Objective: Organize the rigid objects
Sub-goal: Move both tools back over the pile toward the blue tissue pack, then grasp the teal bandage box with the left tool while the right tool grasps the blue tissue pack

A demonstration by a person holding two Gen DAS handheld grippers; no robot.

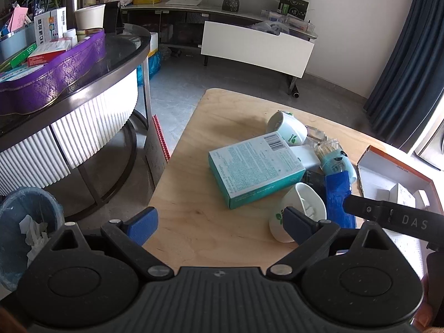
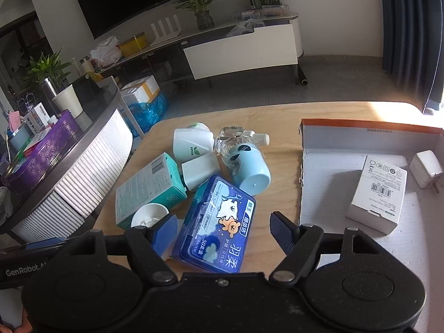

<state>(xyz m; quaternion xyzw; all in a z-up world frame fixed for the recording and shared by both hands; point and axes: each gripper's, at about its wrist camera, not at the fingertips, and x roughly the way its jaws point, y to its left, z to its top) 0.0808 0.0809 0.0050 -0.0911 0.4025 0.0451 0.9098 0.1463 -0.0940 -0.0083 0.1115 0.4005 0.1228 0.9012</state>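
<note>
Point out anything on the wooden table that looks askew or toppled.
The light blue cup lies on its side, base toward the camera, in a jumbled pile. The teal bandage box rests tilted against neighbours, and the white cup is tipped over too.

A: What can't you make out?

B: In the left wrist view the blue case point(image 1: 339, 194) is mostly covered by the right gripper point(image 1: 360, 211), and the cardboard tray point(image 1: 371, 163) runs off the right edge. A dark thing point(image 1: 315, 179) beneath the teal box point(image 1: 255, 166) can't be identified.

A: And the right wrist view?

B: The white cup point(image 2: 149, 216) sits half behind a blue pad point(image 2: 165, 234). The small print on the white box point(image 2: 377, 191) is too fine to read, and the clear bottle point(image 2: 231, 141) blurs into the pile around it.
</note>
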